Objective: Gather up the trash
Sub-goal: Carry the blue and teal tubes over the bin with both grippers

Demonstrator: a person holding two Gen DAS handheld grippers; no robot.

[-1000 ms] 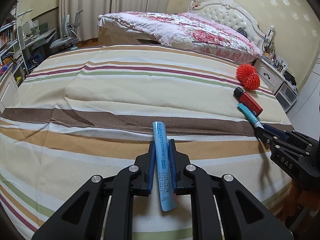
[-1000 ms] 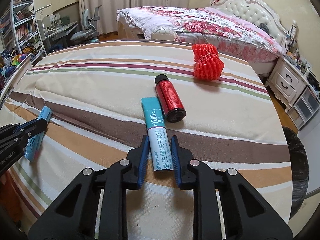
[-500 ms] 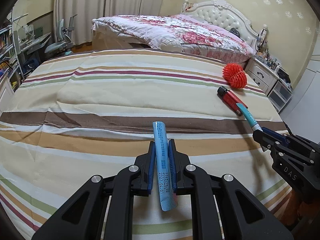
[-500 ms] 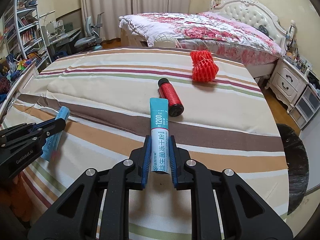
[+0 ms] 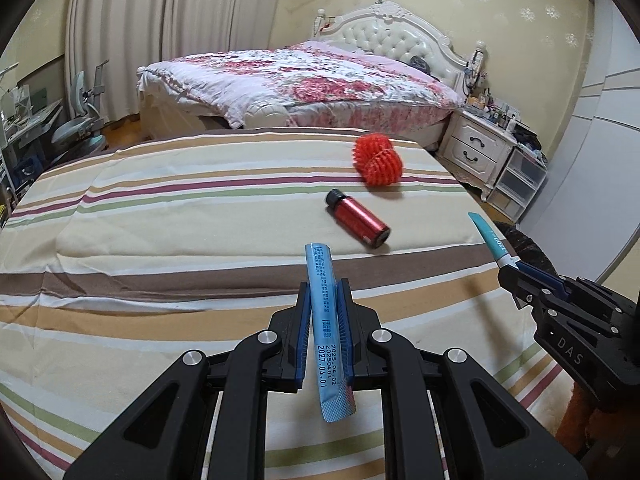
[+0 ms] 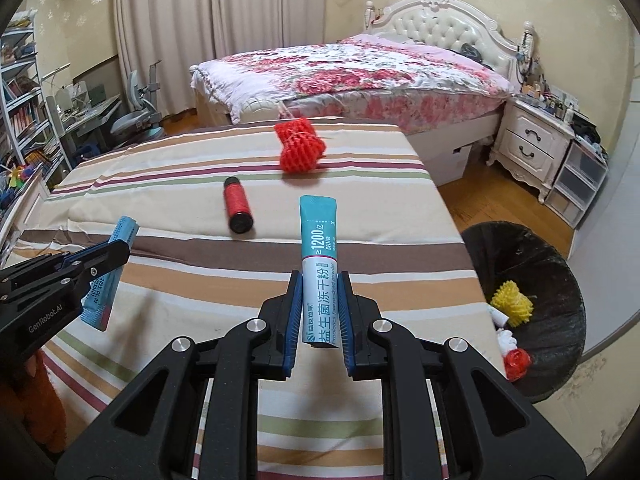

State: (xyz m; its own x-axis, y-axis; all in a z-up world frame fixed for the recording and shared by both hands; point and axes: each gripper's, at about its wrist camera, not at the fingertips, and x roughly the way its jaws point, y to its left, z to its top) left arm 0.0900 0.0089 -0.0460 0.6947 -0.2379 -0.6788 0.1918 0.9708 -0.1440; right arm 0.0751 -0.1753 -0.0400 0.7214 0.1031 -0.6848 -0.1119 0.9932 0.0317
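The left gripper [image 5: 323, 312] is clamping a blue sachet [image 5: 326, 320] above the striped bed [image 5: 180, 216]. The right gripper [image 6: 320, 304] is pinching a teal probiotic sachet [image 6: 319, 264], with the black trash bin [image 6: 560, 280] standing just beside the bed.

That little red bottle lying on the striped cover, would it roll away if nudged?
Probably: the red bottle is round and lies on its side. The soft striped cover may slow it. It looks small, likely light.
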